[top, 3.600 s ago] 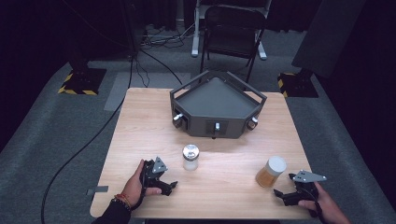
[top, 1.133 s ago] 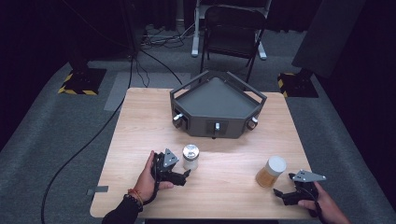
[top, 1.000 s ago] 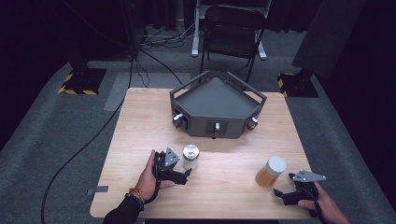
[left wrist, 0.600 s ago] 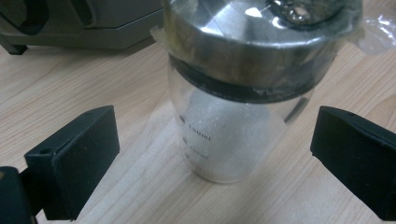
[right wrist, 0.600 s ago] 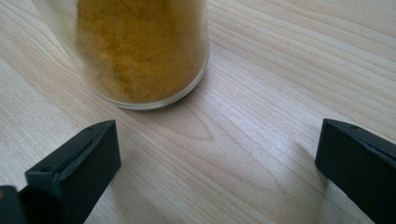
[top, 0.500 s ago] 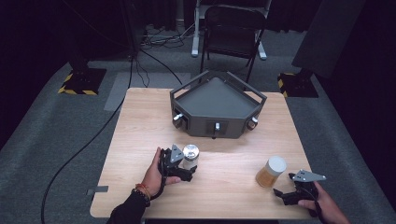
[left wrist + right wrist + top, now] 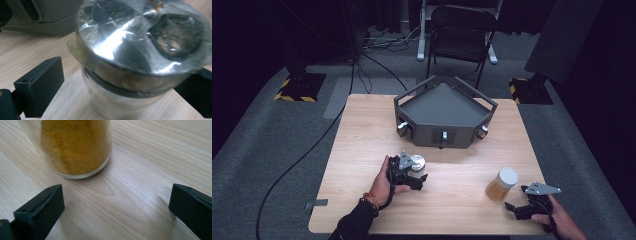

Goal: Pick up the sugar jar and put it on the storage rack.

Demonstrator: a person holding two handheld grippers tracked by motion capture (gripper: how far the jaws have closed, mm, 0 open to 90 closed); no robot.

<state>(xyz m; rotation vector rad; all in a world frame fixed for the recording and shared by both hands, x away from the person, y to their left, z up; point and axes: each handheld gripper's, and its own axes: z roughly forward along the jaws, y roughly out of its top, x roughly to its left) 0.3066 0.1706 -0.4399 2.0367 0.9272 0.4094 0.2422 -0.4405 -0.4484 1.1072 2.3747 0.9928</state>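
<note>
A wooden table (image 7: 362, 125) seen from above, with a person's two hands coming in from the near edge, each holding a black two-jaw gripper. Since the picture taken about three and a half seconds earlier, the left gripper (image 7: 414, 172) has moved forward and right from the near left part of the table and now reaches the small jar (image 7: 416, 165) with a shiny metal lid near the table's middle. The jar itself has stayed where it was. The right gripper (image 7: 517, 209) has stayed near the front right corner, and the spice jar (image 7: 501, 183) with a white lid has not moved.

In the left gripper view, the jar (image 7: 135, 62) stands upright between the two jaws, which are spread wide on either side of its glass body; a gap shows at the left jaw, and the right side is partly hidden under the lid. Clear film or tape wraps the lid rim. No writing can be read.

In the right gripper view, the jaws are wide apart on bare wood, and the spice jar (image 7: 75, 147), full of yellow-orange powder, stands just ahead and to the left of them, untouched. No label shows.

A dark grey angular tray (image 7: 444, 102) with small knobs sits at the far middle of the table.
</note>
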